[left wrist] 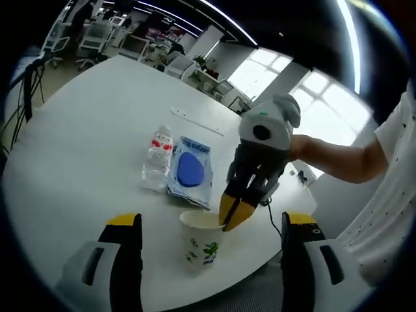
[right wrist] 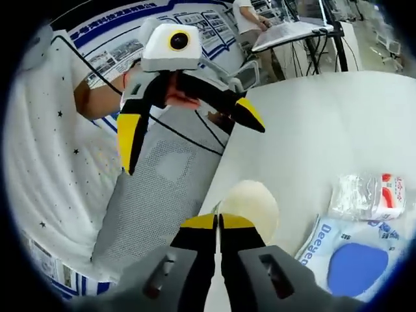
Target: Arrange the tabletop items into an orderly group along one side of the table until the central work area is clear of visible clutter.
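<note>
The paper cup (left wrist: 203,242) serves as the landmark: a white cup with a green print on its side, standing upright near the edge of the white table (left wrist: 84,149). In the left gripper view, the right gripper (left wrist: 235,215) comes down from the upper right onto the cup's rim, its 2 yellow-tipped jaws pressed together on the rim at the side away from the camera. The right gripper view agrees: the right gripper (right wrist: 219,221) shows both yellow tips closed, with the rim of the paper cup (right wrist: 250,203) pinched between them, seen from above.

The left gripper (left wrist: 211,224) hangs just in front of the cup, its 2 jaws spread wide, 1 on either side of the cup and touching nothing. In the right gripper view the left gripper (right wrist: 188,127) sits above the cup with its jaws likewise wide apart.

Just behind the cup lies a flat blue-and-white packet (left wrist: 190,170), and beside that packet, on the side farther from the right gripper, lies a clear plastic bottle (left wrist: 158,158) with a red-and-white label. Farther back from the cup, well apart, a thin white strip (left wrist: 197,121) rests on the table.

A person's bare forearm (left wrist: 338,159) reaches in behind the right gripper.
</note>
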